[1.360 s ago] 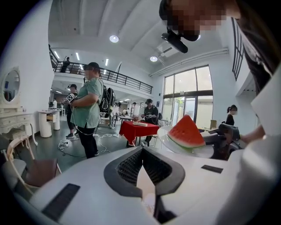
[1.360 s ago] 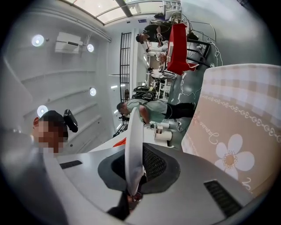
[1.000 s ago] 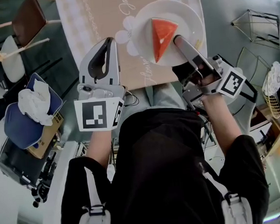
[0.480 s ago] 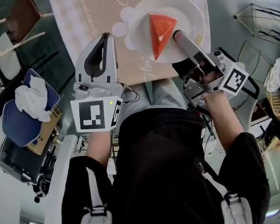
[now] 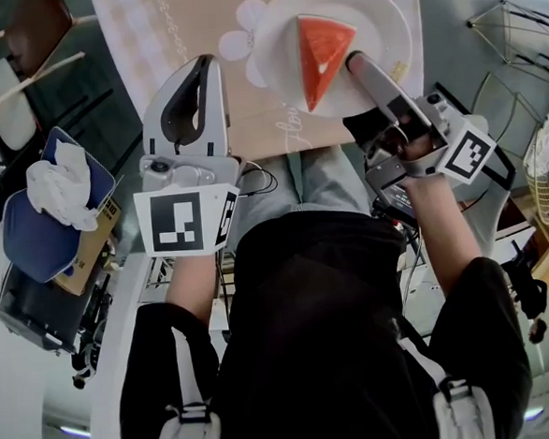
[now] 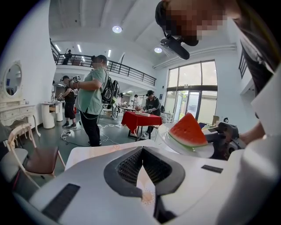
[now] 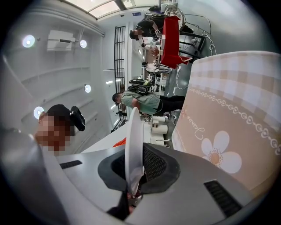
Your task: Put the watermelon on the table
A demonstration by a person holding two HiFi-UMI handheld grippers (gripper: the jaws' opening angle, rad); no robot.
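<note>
While your right gripper pinches the rim of the white plate, with the watermelon wedge sitting on it over the table, you're in the set-down step, I'd say. Next move calls for a level descent until the plate base meets the table, then release; tilt it and the wedge may slide. Left gripper is pressed together, empty, beside the plate.

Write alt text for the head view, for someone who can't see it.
Seen from above, a person's right gripper clamps the rim of a white plate carrying a wedge of watermelon, over a beige, flower-printed table. The left gripper, shut and empty, is held beside it.
</note>
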